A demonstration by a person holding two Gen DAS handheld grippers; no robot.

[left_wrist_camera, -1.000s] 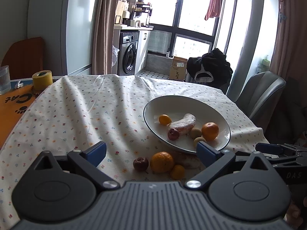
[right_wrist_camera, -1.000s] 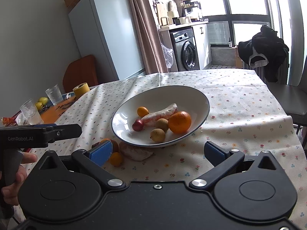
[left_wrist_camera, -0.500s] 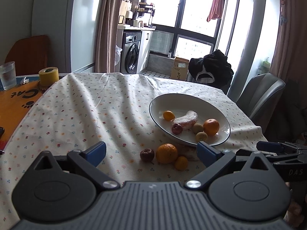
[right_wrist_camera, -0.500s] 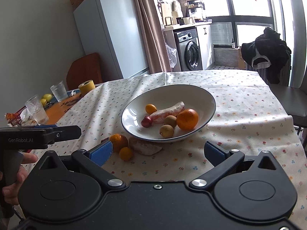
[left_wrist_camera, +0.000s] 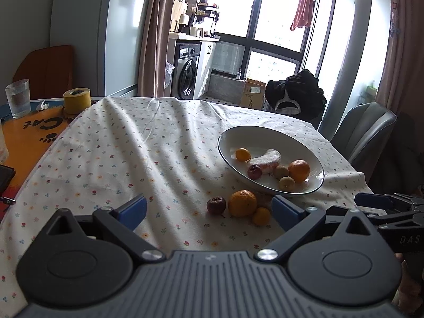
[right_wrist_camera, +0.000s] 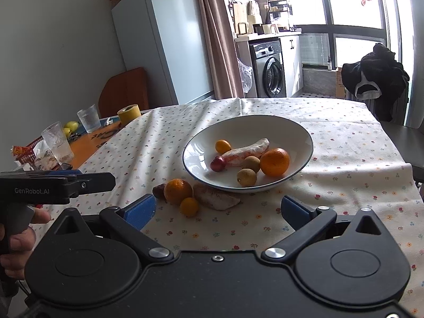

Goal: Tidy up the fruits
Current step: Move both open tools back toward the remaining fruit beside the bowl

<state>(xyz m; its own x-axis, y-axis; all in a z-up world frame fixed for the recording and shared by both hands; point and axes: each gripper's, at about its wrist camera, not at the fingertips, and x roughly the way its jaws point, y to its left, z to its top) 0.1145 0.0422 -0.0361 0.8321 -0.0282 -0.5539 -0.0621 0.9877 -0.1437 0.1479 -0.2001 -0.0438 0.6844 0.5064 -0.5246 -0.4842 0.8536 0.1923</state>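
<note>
Both my claws are released and hold nothing: the left gripper (left_wrist_camera: 209, 209) and the right gripper (right_wrist_camera: 218, 209) hang over the near edge of the table with their blue pads spread wide.

The white bowl (right_wrist_camera: 302, 135) stands on the flowered tablecloth (right_wrist_camera: 344, 159), right of centre. Inside it lie a small orange fruit (right_wrist_camera: 222, 146), a pale wrapped oblong item (right_wrist_camera: 246, 152), a dark red fruit (right_wrist_camera: 217, 163), two brownish kiwi-like fruits (right_wrist_camera: 247, 177) and a large orange (right_wrist_camera: 274, 162).

Four pieces remain outside, clustered just near the bowl's near-left rim: a dark red fruit on the cloth (left_wrist_camera: 216, 205), a mandarin (left_wrist_camera: 242, 203), a small kumquat-like fruit (left_wrist_camera: 261, 216) touching the mandarin, and a brownish oblong piece (right_wrist_camera: 216, 199) lying partly under the rim's overhang.

Judgement on handling: the round fruits are light, firm and smooth, and will likely roll if nudged; I would close across the widest part, from above, with modest squeeze. The dark red one looks wrinkled and possibly soft, so it calls for gentler pressure. The oblong piece is best taken across its middle, short axis. The bowl is presumably ceramic; fruit should be set down, not dropped.
</note>
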